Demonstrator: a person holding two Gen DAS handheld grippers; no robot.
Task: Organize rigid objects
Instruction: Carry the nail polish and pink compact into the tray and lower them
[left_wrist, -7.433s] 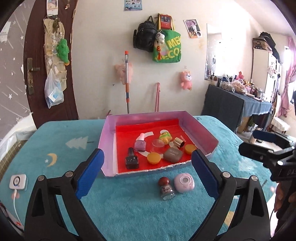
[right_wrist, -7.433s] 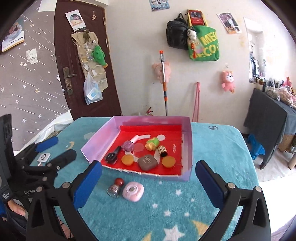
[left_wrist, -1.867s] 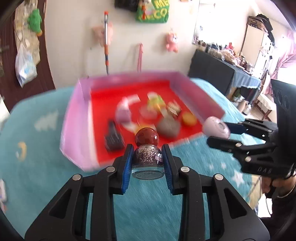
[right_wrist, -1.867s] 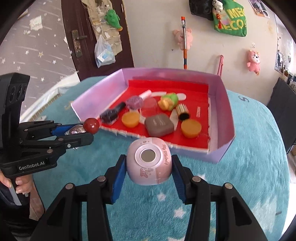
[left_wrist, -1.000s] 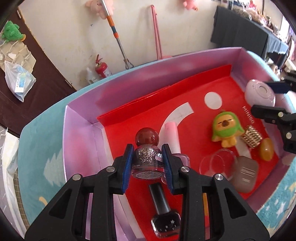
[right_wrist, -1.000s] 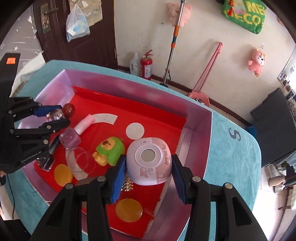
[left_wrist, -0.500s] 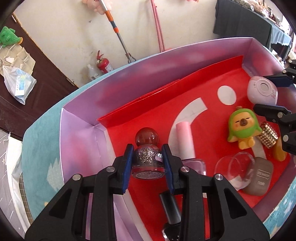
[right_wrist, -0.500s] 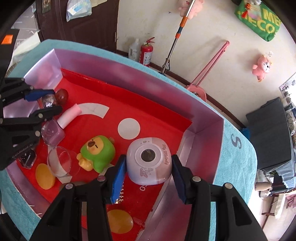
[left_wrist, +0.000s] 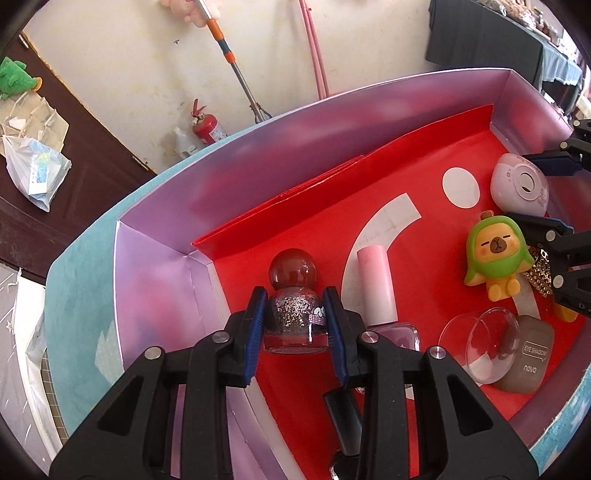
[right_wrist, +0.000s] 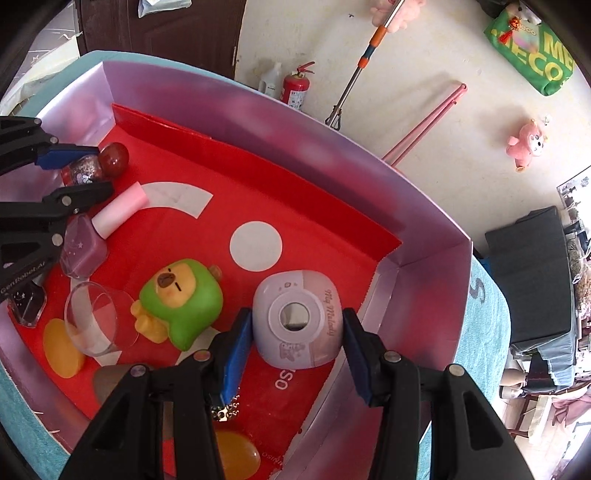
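A pink box with a red liner (left_wrist: 317, 206) (right_wrist: 332, 192) sits on a teal cloth. My left gripper (left_wrist: 295, 314) is shut on a glitter nail polish bottle with a dark red ball cap (left_wrist: 293, 295), low over the liner's left side; it also shows in the right wrist view (right_wrist: 92, 164). My right gripper (right_wrist: 295, 325) has its pads a little apart around a round pink-lilac case (right_wrist: 297, 319), which rests on the liner near the right wall; the case also shows in the left wrist view (left_wrist: 519, 188).
In the box lie a green capybara toy (right_wrist: 179, 299), a pink-capped polish bottle (right_wrist: 99, 229), a clear dome (right_wrist: 92, 317), a grey eyeshadow case (left_wrist: 528, 358), orange discs (right_wrist: 61, 352), a black polish bottle (left_wrist: 343, 410) and a studded gold piece (right_wrist: 223, 410).
Both grippers have carried their objects into the box and lowered. The right jaws have widened around the case, which now rests on the liner. The left still clamps the bottle.
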